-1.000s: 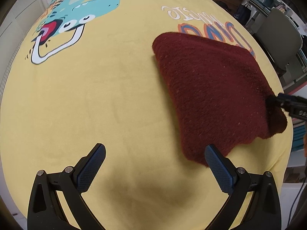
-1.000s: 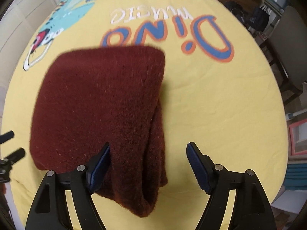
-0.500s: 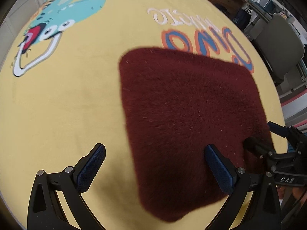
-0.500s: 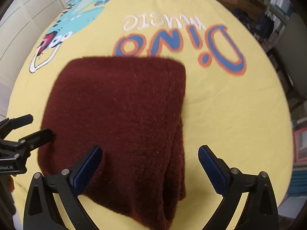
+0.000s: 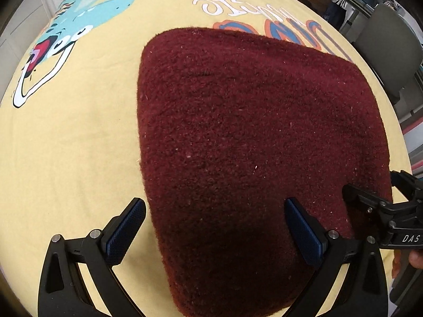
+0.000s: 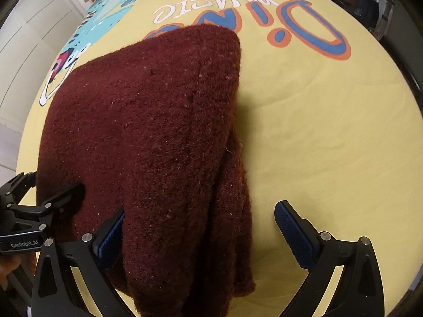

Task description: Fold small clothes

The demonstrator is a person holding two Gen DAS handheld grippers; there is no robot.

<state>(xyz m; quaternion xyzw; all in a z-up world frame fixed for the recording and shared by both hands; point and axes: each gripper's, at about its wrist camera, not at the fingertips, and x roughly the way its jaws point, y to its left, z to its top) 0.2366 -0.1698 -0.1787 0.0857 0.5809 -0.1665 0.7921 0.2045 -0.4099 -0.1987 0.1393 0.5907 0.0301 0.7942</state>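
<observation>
- Two sets of fingers, my left [image 5: 215, 231] and my right [image 6: 198, 235], stand spread wide, gripping nothing.
- Folded red sweater [image 5: 251, 132] lies on yellow cloth [image 5: 79, 145].
- Only right view shows stacked folds [image 6: 232, 185].

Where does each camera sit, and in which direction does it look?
Left wrist: on the left gripper, looking steeply down at the dark red knit garment on the yellow printed cloth; both open fingers show.
Right wrist: on the right gripper, looking steeply down; its fingers are open around the garment's folded edge.
Shared: garment, cloth, and each view shows the other gripper at its edge.
</observation>
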